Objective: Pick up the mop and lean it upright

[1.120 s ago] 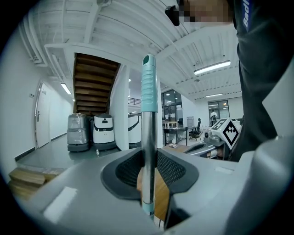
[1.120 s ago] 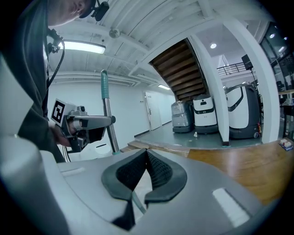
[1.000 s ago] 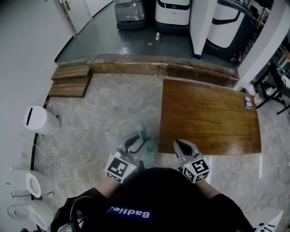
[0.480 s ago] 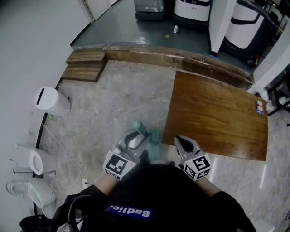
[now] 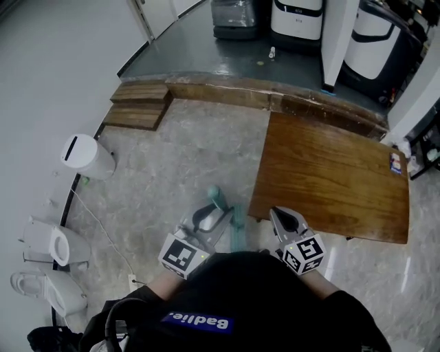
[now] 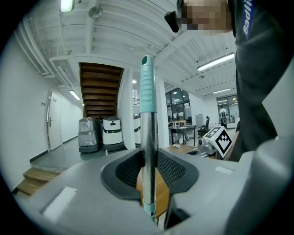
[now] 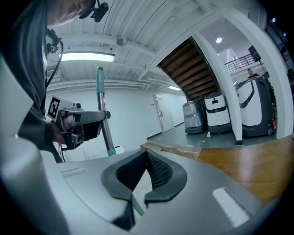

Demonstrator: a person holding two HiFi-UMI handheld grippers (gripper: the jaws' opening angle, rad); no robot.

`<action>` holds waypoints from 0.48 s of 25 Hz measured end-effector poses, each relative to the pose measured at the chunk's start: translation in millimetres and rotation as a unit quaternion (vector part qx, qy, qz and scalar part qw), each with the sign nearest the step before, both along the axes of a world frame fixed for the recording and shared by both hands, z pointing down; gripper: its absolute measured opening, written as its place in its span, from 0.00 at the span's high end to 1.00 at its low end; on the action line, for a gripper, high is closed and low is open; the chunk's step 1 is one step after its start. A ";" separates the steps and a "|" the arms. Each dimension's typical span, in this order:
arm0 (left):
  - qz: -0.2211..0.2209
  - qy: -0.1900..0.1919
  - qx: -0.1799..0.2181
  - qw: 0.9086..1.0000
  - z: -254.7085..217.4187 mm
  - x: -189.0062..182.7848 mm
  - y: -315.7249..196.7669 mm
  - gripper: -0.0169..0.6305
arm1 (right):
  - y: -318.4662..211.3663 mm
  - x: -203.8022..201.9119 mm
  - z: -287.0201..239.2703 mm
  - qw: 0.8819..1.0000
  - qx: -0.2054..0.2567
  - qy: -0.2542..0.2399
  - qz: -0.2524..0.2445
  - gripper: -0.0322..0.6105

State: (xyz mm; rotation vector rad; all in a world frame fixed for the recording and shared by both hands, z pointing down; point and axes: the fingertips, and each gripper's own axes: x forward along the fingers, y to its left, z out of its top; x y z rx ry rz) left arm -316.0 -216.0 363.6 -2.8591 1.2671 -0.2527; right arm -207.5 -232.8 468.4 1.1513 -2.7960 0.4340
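Note:
The mop's handle [image 5: 218, 201] is a silver pole with a teal grip at its top, standing about upright between my hands. My left gripper [image 5: 212, 214] is shut on the pole below the teal grip; in the left gripper view the pole [image 6: 148, 137] runs straight up between the two dark pads. My right gripper [image 5: 280, 214] is shut and empty, a little to the right of the pole and apart from it. The right gripper view shows the handle [image 7: 103, 114] held in the left gripper [image 7: 85, 121]. The mop head is hidden below my body.
A brown wooden table [image 5: 330, 179] stands just ahead on the right, its near corner close to the pole. A white bin [image 5: 86, 157] and white toilets [image 5: 51, 244] line the left wall. Wooden steps [image 5: 141, 106] and cleaning machines [image 5: 295, 17] lie farther off.
The head view has shifted, so the floor, bin and table sit further right and lower in the picture. Both grippers and the held handle keep almost the same places.

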 end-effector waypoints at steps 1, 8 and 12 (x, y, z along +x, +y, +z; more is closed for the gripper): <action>0.009 0.004 0.003 1.000 -2.1 0.5 3.6 0.78 | 2.6 2.1 -1.5 1.000 0.000 0.001 0.011 0.94; 0.091 0.031 0.005 0.995 -6.1 -2.4 37.7 0.78 | 42.4 -10.1 -10.5 0.997 0.006 0.029 0.076 0.94; 0.147 0.046 0.002 0.988 -8.2 -4.6 61.4 0.79 | 77.5 -11.3 -11.0 0.991 -0.007 0.044 0.128 0.94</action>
